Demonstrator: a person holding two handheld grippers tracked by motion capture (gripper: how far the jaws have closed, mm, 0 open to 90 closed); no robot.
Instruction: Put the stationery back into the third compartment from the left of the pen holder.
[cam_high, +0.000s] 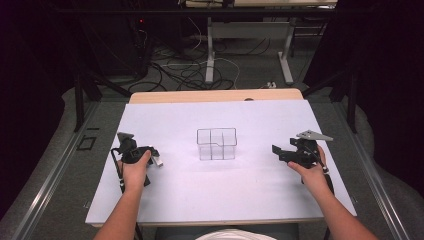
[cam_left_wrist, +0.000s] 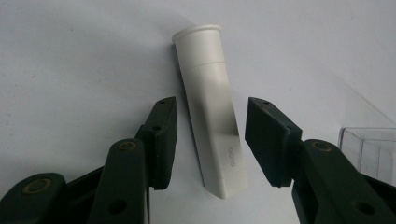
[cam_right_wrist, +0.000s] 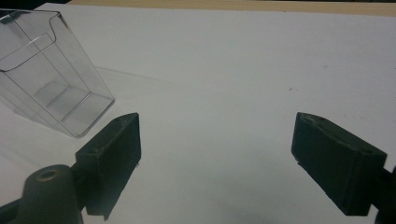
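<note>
1. Jaws first: on my left gripper (cam_left_wrist: 208, 140) the two black pads stand on each side of a white plastic tube with a wide round lip at one end (cam_left_wrist: 210, 116). I see a thin gap on both sides, so the pads are not pressing it yet. They are loose around it.
2. That white tube lies flat on the white table sheet (cam_left_wrist: 70, 56). Its lip end points away from my left gripper, and its slanted end lies down between the pads.
3. From the high view, the left gripper (cam_high: 150, 155) sits at the left side of the sheet, with the tube's pale end (cam_high: 157, 161) poking out by it.
4. I think the tube is light and hard. It looks smooth, so it may slip or roll. I would pinch it across its middle, where the sides look straight, not on the slanted tip.
5. On my right gripper (cam_right_wrist: 217, 161) the pads stand far apart with nothing between them, just bare sheet.
6. Farther out stands a clear plastic box with little walls inside (cam_high: 216, 144), in the middle of the sheet between my two hands. It is well apart from the tube. It looks thin and easy to knock over.
</note>
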